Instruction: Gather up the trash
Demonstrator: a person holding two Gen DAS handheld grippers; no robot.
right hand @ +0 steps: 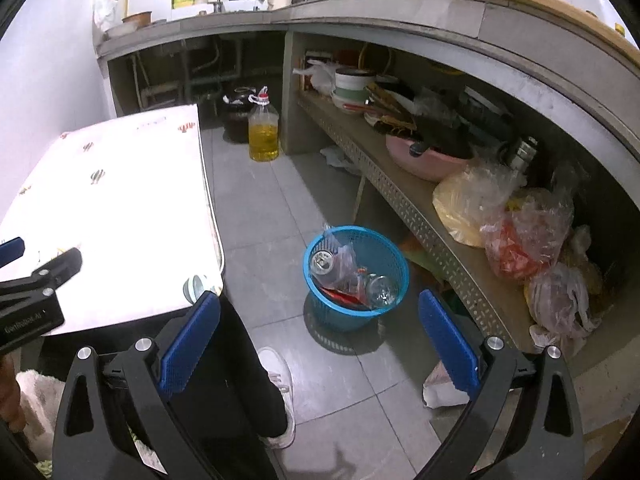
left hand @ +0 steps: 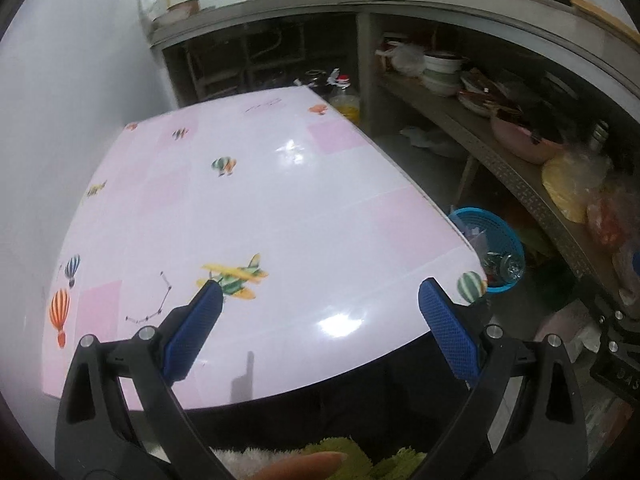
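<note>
The left gripper [left hand: 320,292] hangs over the near edge of a table [left hand: 248,208] covered in a pink-and-white cloth printed with balloons and little planes; its blue-padded fingers [left hand: 194,330] are spread wide with nothing between them, and the printed yellow plane [left hand: 234,278] lies just ahead of the left pad. Beyond the right finger, off the table's corner and lower down, stands the blue basket [left hand: 494,248], with clear plastic and shiny scraps inside it. Further right of that gripper runs a shelf [left hand: 520,184] under the counter, crowded with bowls and bagged things. In the right wrist view the left gripper's black frame shows at the far left edge, beside the same table [right hand: 120,200]. The right gripper [right hand: 320,312] is held above the tiled floor [right hand: 260,208], its fingers [right hand: 188,344] likewise wide apart and empty. The blue basket [right hand: 384,308] sits on the floor just ahead, between the two fingertips and a little toward the right one, holding a can [right hand: 322,262], clear wrapping and something red. Well ahead stands a bottle of yellow oil [right hand: 263,132]. A white shoe [right hand: 280,384] shows below, near the left finger. To the right, the shelf [right hand: 432,224] carries a pink basin [right hand: 424,160] and plastic bags [right hand: 528,232].
</note>
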